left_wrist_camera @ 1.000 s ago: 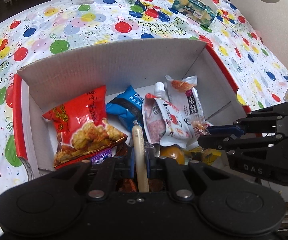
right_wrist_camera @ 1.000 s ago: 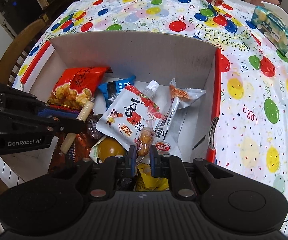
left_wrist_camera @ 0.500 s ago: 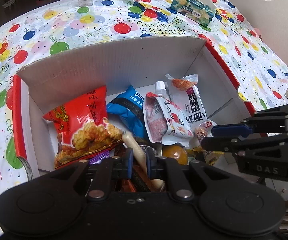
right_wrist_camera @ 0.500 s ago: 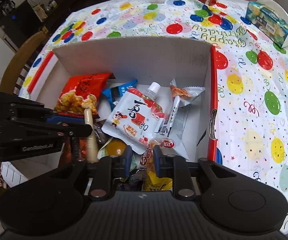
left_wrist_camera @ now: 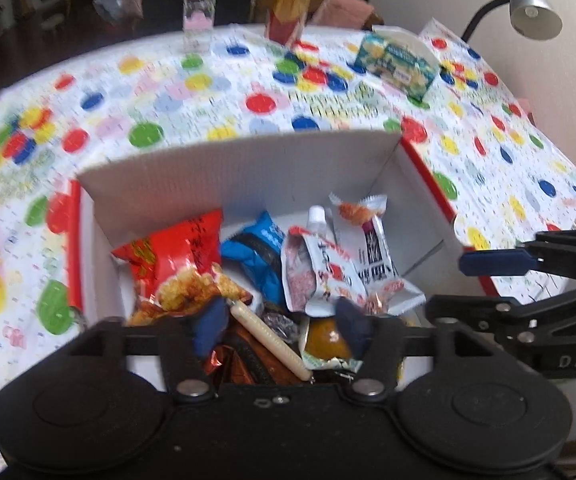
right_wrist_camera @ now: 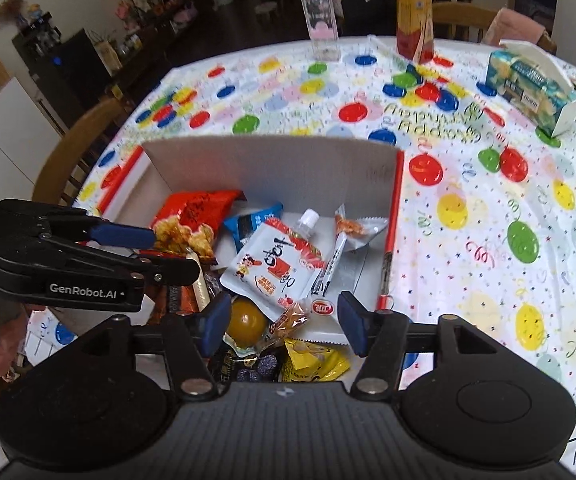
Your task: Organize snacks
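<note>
Hovering over the near edge of the white cardboard box [left_wrist_camera: 248, 168], the left gripper [left_wrist_camera: 280, 328] has its jaws spread wide and empty. Below them a pale sausage stick [left_wrist_camera: 268, 340] lies loose on the heap of snacks. Across the box from left to right sit a red chip bag [left_wrist_camera: 176, 264], a blue packet [left_wrist_camera: 256, 252], a white spouted pouch [right_wrist_camera: 276, 264] and a slim white sachet [left_wrist_camera: 371, 256], with an orange jelly cup [right_wrist_camera: 248, 320] nearest the camera. Farther right, the right gripper [right_wrist_camera: 284, 320] also has its jaws released, holding nothing, above the jelly cup. The box rests on a balloon-print worktop [right_wrist_camera: 487, 208], with a tissue box [right_wrist_camera: 527, 84] beyond.
</note>
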`<state>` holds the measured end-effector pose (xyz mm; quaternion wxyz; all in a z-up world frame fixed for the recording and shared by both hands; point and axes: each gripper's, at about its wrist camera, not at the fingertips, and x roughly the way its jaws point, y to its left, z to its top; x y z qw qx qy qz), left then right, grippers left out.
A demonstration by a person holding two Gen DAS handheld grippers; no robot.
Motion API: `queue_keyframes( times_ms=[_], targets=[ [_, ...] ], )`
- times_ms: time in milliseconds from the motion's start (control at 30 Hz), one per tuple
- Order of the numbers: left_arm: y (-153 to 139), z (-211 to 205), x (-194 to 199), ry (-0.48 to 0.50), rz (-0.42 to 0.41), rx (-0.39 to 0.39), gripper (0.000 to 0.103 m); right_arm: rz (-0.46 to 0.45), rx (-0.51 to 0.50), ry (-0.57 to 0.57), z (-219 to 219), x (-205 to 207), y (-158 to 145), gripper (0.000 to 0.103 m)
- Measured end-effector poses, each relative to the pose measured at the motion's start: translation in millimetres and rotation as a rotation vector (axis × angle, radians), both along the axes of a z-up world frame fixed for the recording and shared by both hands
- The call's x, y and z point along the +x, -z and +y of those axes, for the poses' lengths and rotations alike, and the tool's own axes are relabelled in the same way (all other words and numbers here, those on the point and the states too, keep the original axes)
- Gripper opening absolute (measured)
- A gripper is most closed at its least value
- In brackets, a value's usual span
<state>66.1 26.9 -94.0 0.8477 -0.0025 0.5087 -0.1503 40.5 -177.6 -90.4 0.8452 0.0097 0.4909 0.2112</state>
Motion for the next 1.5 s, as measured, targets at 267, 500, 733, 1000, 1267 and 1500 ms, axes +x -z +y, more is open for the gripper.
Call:
queue_keyframes(
  times_ms=[267,500,733,1000,1267,1500],
  targets=[
    [-32.9,-6.3,-30.0,-0.042,-0.105,0.028,0.086,-0.085,0.050,0.010,-18.0,-20.4,-25.3,0.066],
    [-60.6,-9.2,-61.9,-0.085,-0.193,0.043,0.093,-0.149,0.097,0.039,-31.5,-40.9,-43.7,0.076],
    [-79.0,-9.3,-85.9,-0.121,-0.259,0.051,0.100,-0.200,0.131,0.048,-34.2,-61.0,-56.9,0.086],
    [-86.2,-6.6,-105.5,-0.176,-0.279,0.076,0.102,-0.268,0.154,0.061,-31.1,-82.1,-68.7,0.103],
    [-89.8,0.6,-118.6,-0.211,-0.285,0.065,0.102,-0.323,0.167,0.127,-29.1,-95.3,-72.8,0.103],
    [-93.3,-1.8,-128.3,-0.216,-0.306,0.055,0.102,-0.327,0.152,0.135,-28.6,-100.6,-72.7,0.103]
  ],
)
